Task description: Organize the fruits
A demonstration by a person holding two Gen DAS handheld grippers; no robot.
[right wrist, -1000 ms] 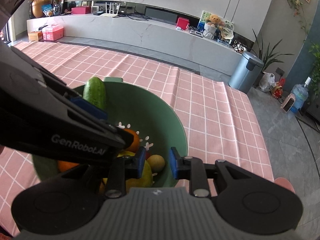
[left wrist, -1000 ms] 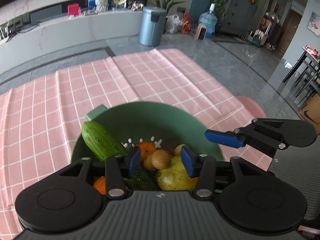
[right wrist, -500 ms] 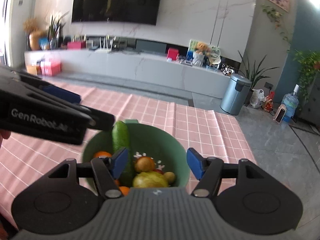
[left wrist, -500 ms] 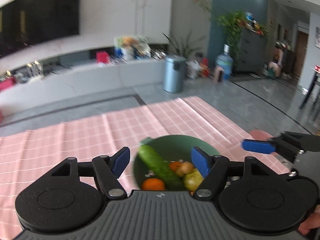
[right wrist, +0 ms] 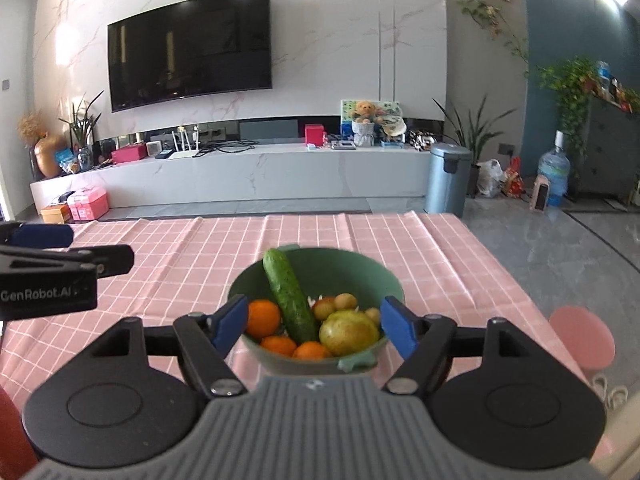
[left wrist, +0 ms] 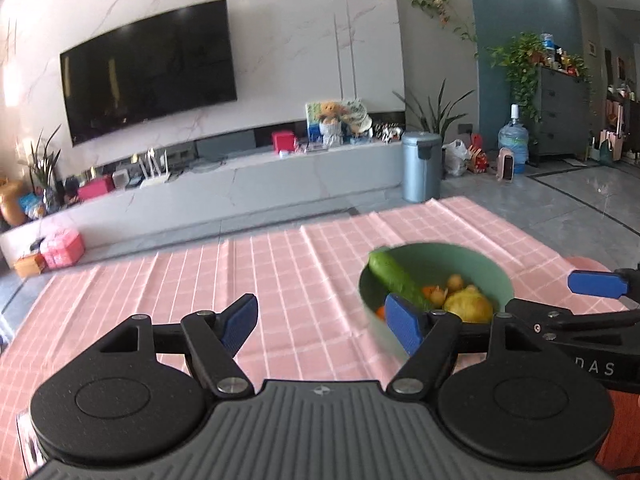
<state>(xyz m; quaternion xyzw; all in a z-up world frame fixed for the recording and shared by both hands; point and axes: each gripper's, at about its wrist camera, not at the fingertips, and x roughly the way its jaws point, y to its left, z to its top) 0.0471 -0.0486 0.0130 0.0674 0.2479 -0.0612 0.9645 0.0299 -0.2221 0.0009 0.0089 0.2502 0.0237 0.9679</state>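
Observation:
A green bowl (right wrist: 360, 264) sits on the pink checked tablecloth (right wrist: 168, 280). It holds a cucumber (right wrist: 290, 296), several oranges (right wrist: 263, 318), a yellow-green pear (right wrist: 349, 332) and small brown fruits (right wrist: 346, 301). My right gripper (right wrist: 312, 326) is open and empty, pulled back, with the bowl seen between its fingers. My left gripper (left wrist: 322, 324) is open and empty, to the left of the bowl (left wrist: 472, 256). The cucumber (left wrist: 396, 282) leans on the bowl's left rim. The right gripper's finger (left wrist: 594, 284) shows at the right edge.
A pink round stool (right wrist: 582, 342) stands off the table's right edge. Beyond the table's far edge are grey floor, a TV console (right wrist: 248, 172) and a metal bin (right wrist: 448, 178). The left gripper (right wrist: 48, 276) shows at the left of the right wrist view.
Both grippers have opened wide and pulled up and back from the bowl. The left gripper has swung left, so the bowl now lies to its right.

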